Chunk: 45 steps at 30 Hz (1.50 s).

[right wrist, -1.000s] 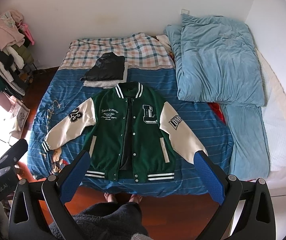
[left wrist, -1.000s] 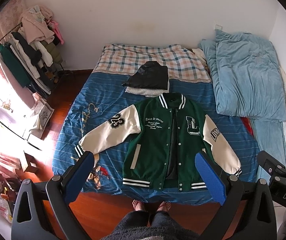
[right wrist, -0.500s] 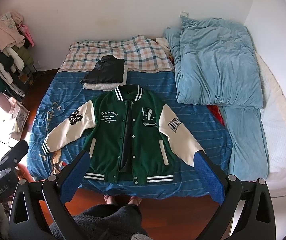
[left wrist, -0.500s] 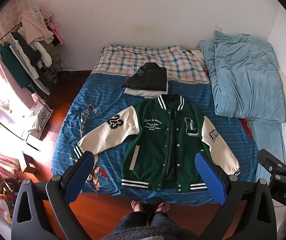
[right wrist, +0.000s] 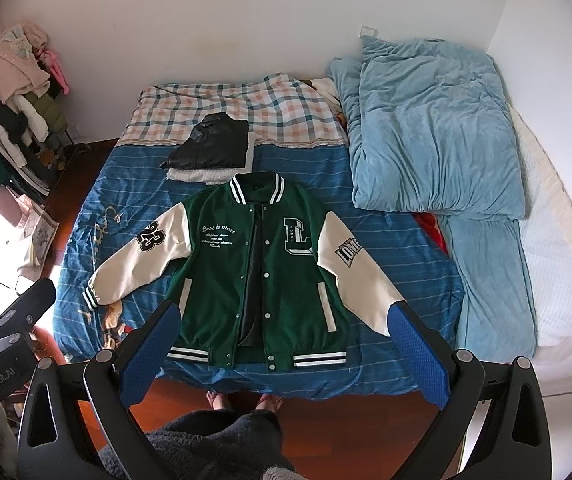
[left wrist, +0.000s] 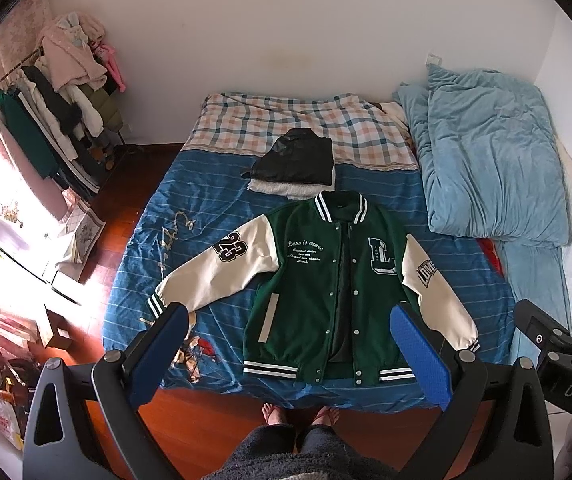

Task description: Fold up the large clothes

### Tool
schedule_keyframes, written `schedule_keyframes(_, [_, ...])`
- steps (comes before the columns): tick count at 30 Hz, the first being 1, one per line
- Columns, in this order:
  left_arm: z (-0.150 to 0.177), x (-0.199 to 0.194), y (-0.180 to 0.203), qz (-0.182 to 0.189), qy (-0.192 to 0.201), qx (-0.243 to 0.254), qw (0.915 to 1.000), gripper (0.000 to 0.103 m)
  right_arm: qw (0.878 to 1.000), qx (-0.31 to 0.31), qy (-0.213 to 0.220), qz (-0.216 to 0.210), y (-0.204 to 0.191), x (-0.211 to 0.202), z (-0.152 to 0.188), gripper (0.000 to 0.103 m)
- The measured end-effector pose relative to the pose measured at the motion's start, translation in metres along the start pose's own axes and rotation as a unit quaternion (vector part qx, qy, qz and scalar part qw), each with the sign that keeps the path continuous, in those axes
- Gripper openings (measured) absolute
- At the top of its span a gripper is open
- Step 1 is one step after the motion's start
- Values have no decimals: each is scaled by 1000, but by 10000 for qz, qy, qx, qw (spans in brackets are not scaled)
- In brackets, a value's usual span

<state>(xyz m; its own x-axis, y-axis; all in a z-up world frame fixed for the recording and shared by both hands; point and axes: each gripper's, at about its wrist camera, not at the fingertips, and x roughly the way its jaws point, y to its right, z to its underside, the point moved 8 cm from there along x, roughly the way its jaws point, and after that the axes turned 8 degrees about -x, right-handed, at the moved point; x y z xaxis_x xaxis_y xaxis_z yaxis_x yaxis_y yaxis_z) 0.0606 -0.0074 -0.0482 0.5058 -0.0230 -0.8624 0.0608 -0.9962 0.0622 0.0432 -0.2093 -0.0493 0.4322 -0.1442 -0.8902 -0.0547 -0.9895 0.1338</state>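
Note:
A green varsity jacket point(left wrist: 306, 296) with cream sleeves lies flat, front up and unbuttoned, on the blue bedspread point(left wrist: 190, 208); it also shows in the right wrist view point(right wrist: 222, 280). Both sleeves are spread out to the sides. My left gripper point(left wrist: 286, 344) is open and empty, held high above the jacket's hem. My right gripper point(right wrist: 282, 340) is open and empty, also high above the hem at the bed's near edge.
A folded black garment point(left wrist: 294, 160) on a white one lies behind the collar. A light blue duvet point(left wrist: 486, 160) is piled at the right. A plaid sheet point(left wrist: 286, 120) covers the bed head. A clothes rack point(left wrist: 46, 120) stands at the left. The person's feet point(left wrist: 298, 416) stand on the wooden floor.
Both views have shifted slightly; the jacket sits a little lower and closer in frame. Both grippers stay open and empty, and the jacket has not moved on the bed.

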Motion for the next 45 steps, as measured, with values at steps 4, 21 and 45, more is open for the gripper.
schedule_keyframes(4, [0,-1,-1,12,-9,-5,10000,103,10000,-1,2,-1,-1,0,2,103])
schedule_keyframes(21, [-5,-4,1,94,28,77,9999,103,10000,45,-4,18,-6,-2,0,103])
schedule_keyframes(45, [-18,278,42,-1409,452,382,9883,103,8798,4585,-1089,-620,187,372,207,67])
